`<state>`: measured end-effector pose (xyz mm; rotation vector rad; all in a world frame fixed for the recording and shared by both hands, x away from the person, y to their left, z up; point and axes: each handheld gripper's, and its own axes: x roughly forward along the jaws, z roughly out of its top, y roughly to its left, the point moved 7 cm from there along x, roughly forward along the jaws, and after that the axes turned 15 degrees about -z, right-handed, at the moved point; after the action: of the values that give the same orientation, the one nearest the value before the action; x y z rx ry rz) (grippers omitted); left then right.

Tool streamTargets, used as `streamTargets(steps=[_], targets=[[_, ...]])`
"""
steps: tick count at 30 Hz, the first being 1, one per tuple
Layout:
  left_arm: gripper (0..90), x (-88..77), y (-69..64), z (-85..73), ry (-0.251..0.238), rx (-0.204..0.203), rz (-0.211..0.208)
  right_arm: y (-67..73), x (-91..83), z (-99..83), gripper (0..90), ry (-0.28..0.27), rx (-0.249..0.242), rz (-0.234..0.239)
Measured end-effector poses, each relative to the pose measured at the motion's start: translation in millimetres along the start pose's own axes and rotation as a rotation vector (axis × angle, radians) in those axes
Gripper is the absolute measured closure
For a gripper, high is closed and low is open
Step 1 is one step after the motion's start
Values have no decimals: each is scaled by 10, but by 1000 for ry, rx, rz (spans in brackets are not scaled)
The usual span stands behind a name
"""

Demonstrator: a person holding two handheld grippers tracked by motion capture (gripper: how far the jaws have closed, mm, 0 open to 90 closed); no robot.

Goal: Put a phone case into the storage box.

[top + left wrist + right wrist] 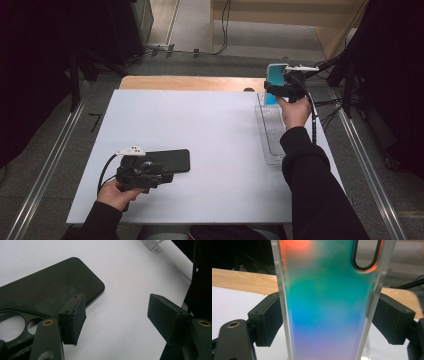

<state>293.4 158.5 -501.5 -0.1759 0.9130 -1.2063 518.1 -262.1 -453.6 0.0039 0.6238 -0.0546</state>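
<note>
Nearest the camera in the right claw view, a translucent phone case (325, 305) stands upright between the two black pads of the right claw (325, 320), which pinch it by its long clear side edges. Its back shades from orange at the top through teal and blue to violet below, with an oval camera cutout near the upper corner. In the high view the right claw (280, 86) holds this case (274, 75) raised above the far end of a clear plastic tray (272, 137), which lies along the right edge of the white bench (210, 135); a strip of bare wood shows beyond the bench's far edge. The middle of the bench is open. Near the front left, a black phone case (170, 161) lies flat, well apart from the tray. The left claw (116, 317) is spread, one pad over the black case's (50, 290) edge, the other over bare bench.
</note>
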Motion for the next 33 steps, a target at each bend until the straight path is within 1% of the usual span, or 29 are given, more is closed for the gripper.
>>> streamTargets(steps=[3,8,12,14,16,17,24,25,27,29,32,33], targets=[[312,4,1,-3,6,3,0,-4,72,-35,147,12,2,-4],[312,12,1,3,8,7,1,-39,184,-92,146,41,30,-14],[312,20,-1,2,10,5,-2,-52,235,-113,146,40,23,-33],[312,21,3,2,11,5,1,-49,254,-124,145,44,29,-34],[312,21,3,3,11,5,0,-43,274,-133,145,44,31,-46],[312,22,1,3,10,5,-1,-40,292,-141,145,44,21,-48],[312,35,-5,-1,14,7,-2,-14,404,-225,144,84,33,-48],[312,36,-5,-2,16,8,-2,-13,416,-235,143,86,35,-58],[312,39,-6,-2,15,8,-4,-8,440,-251,142,89,16,-76],[312,40,-7,-2,15,9,-4,-4,461,-262,140,92,16,-70],[312,38,-7,-1,13,7,-4,0,474,-251,138,81,39,-59],[312,37,-6,-1,13,7,-3,0,479,-249,138,77,38,-55]])
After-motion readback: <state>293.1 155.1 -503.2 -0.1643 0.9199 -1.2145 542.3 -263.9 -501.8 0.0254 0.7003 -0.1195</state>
